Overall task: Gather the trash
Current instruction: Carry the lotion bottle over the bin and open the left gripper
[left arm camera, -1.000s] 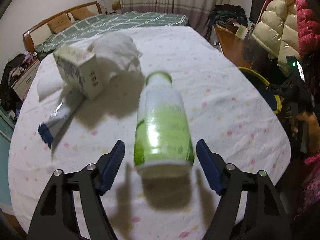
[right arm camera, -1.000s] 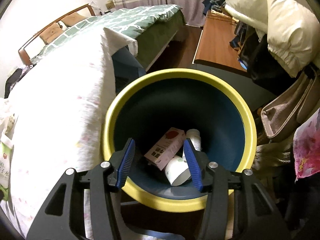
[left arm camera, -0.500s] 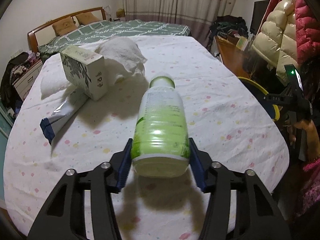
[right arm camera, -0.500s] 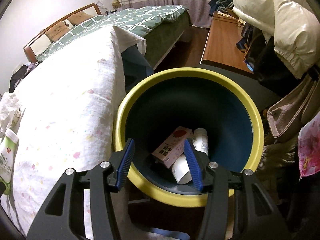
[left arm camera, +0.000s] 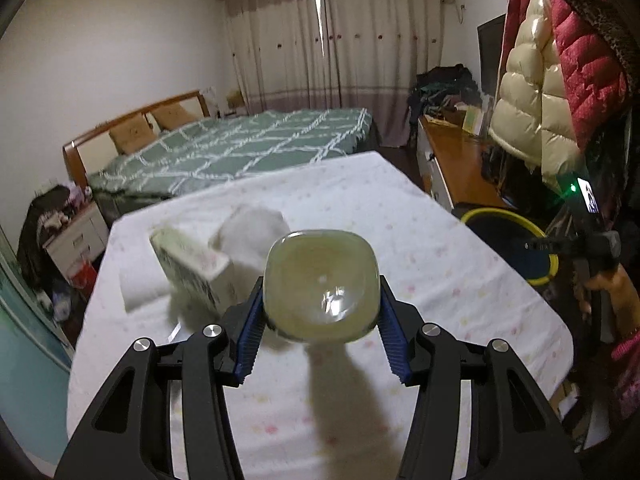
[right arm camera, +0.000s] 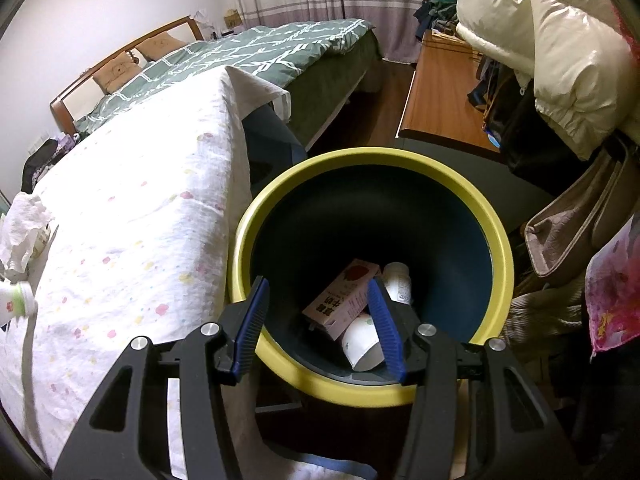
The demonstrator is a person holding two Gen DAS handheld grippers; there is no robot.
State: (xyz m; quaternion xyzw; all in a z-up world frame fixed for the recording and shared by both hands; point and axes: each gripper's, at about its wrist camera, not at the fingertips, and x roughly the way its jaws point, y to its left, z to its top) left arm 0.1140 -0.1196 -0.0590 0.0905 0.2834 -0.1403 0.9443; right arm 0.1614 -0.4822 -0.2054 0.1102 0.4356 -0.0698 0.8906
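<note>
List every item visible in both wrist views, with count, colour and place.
plastic bottle: 1, pale green, clamped in left gripper
carton box: 1, white-green, on table
crumpled tissue: 1, white, behind carton box
table: 1, white spotted cloth
trash bin: 1, yellow rim, dark blue, beside table
milk carton: 1, pink, inside bin
paper cup: 1, white, inside bin
small bottle: 1, white, inside bin
left gripper: shut on bottle
right gripper: open, empty, above bin
</note>
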